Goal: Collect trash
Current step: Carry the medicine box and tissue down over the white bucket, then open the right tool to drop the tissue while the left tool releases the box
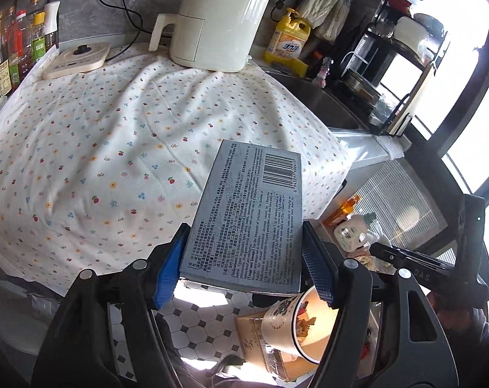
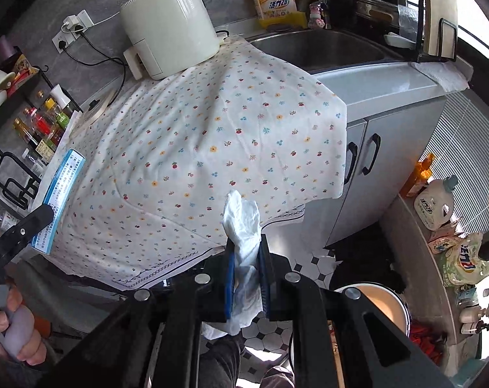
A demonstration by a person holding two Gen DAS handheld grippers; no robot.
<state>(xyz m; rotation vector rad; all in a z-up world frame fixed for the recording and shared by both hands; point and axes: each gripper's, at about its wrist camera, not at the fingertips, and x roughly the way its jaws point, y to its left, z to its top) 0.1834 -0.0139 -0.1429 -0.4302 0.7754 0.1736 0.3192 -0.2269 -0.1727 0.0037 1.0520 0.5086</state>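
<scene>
Left tongs pinched on grey box, long axis toward 12; bin seen at 5 o'clock. Right tongs clamped on tissue.

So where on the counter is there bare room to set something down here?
The floral cloth is bare across its middle and front, between the air fryer at the back and the front edge. The back is crowded: the fryer, a flat base at the left and bottles beyond. The sink borders the right.
</scene>
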